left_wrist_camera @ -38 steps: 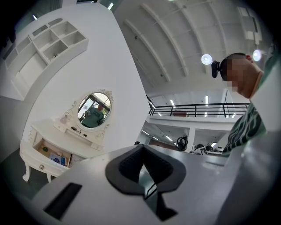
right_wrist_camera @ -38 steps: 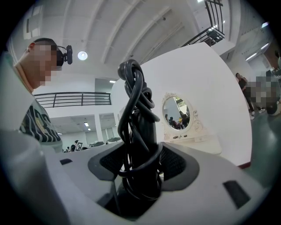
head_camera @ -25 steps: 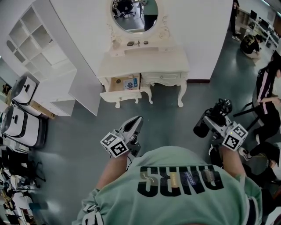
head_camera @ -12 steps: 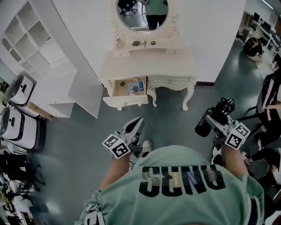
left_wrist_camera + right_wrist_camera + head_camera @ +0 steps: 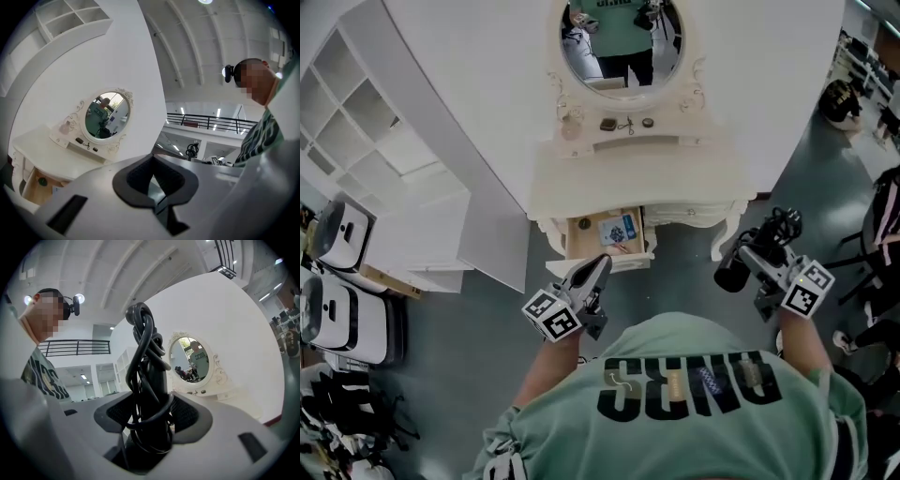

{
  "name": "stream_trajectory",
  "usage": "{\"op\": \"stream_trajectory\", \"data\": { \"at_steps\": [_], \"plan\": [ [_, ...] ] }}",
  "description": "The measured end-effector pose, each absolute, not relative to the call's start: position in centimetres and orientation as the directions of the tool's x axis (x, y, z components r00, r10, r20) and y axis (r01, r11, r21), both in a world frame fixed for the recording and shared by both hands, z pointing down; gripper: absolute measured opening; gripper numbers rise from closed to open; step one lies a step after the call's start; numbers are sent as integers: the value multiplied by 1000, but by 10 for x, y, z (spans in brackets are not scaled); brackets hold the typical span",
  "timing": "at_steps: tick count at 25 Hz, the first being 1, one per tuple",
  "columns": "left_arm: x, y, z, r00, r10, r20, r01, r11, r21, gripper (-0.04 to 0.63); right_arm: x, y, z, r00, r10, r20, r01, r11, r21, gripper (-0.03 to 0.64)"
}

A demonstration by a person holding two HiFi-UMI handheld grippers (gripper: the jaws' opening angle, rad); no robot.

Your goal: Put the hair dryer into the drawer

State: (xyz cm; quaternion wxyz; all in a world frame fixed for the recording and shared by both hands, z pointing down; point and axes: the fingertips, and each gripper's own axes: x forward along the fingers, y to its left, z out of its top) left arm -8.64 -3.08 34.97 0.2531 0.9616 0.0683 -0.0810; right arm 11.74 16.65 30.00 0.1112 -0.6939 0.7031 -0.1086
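Black cord-wrapped hair dryer (image 5: 748, 258) held level, right of open drawer (image 5: 581, 242)

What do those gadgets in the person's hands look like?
The left gripper and right gripper are light grey, each with black ribbed pads and a white cube of black square markers. The person wears a pale green short-sleeved shirt.

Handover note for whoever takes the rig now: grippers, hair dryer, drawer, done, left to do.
Left gripper: shut, empty.
Right gripper: shut on the hair dryer, cord wound around it, off to the dressing table's right.
Drawer: open, a packet inside.
Done: hair dryer in hand, drawer open.
Left: bring the hair dryer over, lay it in the drawer, release.
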Motion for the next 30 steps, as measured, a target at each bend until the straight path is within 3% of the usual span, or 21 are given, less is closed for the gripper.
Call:
{"op": "stream_trajectory", "data": {
  "at_steps": [15,21,30],
  "plan": [
    [-28,-130,375,983,88,-163,164,-824,543,0,184,54,312,-14,-999,29,-944,4,-331,239],
    [33,-137,384,992,11,-122,74,-848,525,0,254,34,335,-113,-994,6,-931,104,-350,239],
    [182,-108,371,986,-123,-109,-43,-831,554,0,393,15,336,-322,-946,25,-898,297,-323,238]
  ]
}}
